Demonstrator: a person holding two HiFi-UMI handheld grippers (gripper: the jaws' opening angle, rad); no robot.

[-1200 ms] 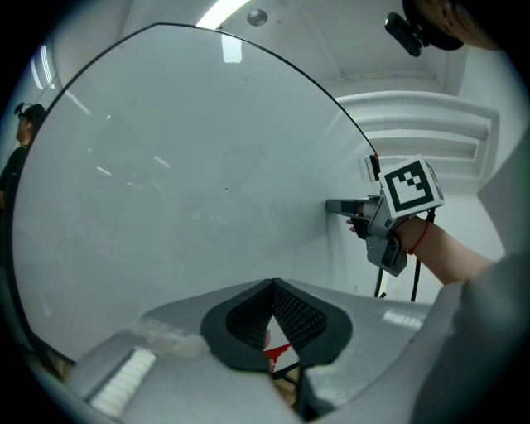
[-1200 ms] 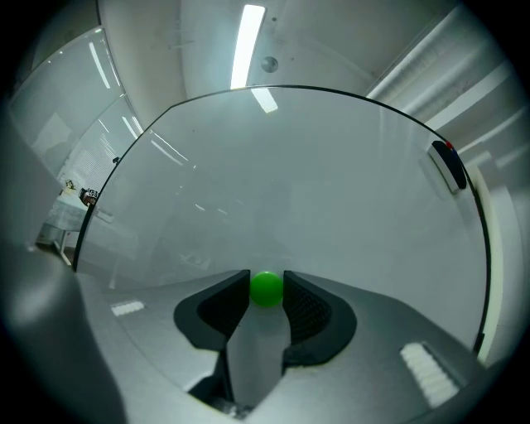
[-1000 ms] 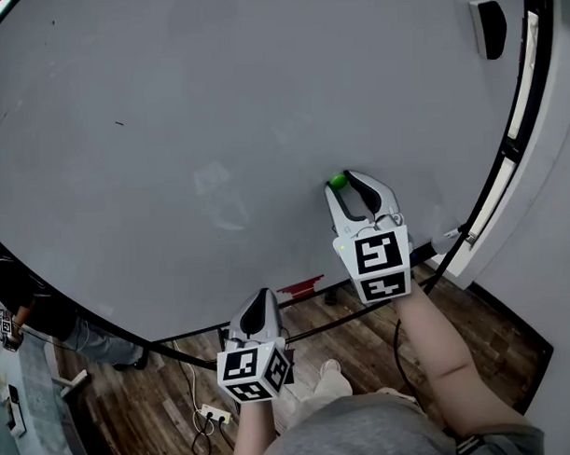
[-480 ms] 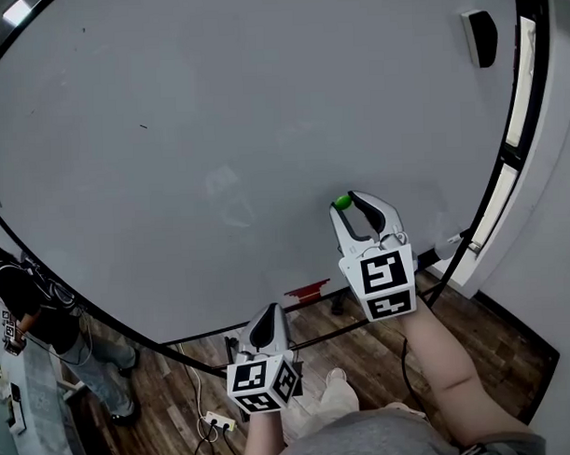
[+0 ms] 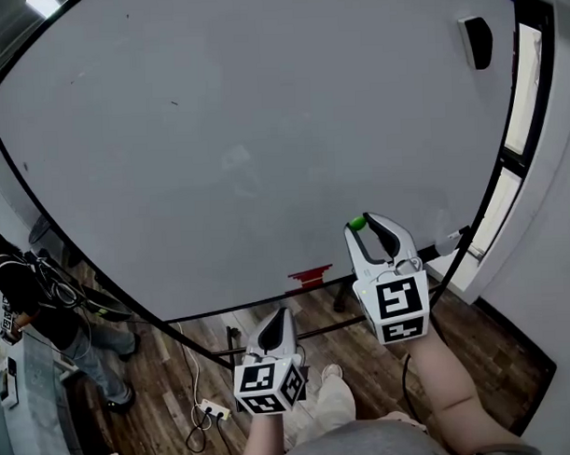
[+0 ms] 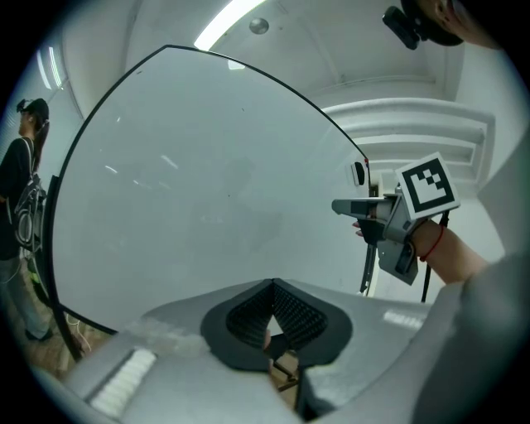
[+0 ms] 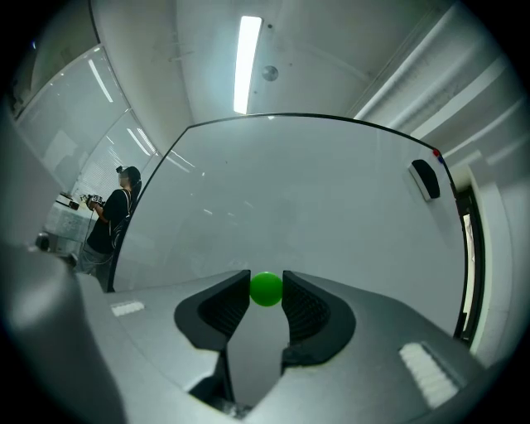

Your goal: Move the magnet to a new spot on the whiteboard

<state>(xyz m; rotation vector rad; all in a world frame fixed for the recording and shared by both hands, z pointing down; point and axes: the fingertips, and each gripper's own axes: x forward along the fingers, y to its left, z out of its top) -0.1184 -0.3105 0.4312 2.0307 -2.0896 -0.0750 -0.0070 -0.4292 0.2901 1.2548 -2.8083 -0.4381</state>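
Presently the green magnet (image 7: 266,289) is gripped between the two jaws of the right gripper (image 5: 364,225), the pads pressed on either side of the ball at their very tips. It is held before the lower right part of the whiteboard (image 5: 216,131), near the bottom edge; whether it touches the surface cannot be told. The left gripper (image 6: 272,286) is kept lower and to the left, below the board's edge over the wooden floor (image 5: 169,384), its jaws closed together with nothing between them. A black eraser (image 5: 475,41) is seen at the far right of the board, and a person (image 5: 26,287) is seen standing at the left.
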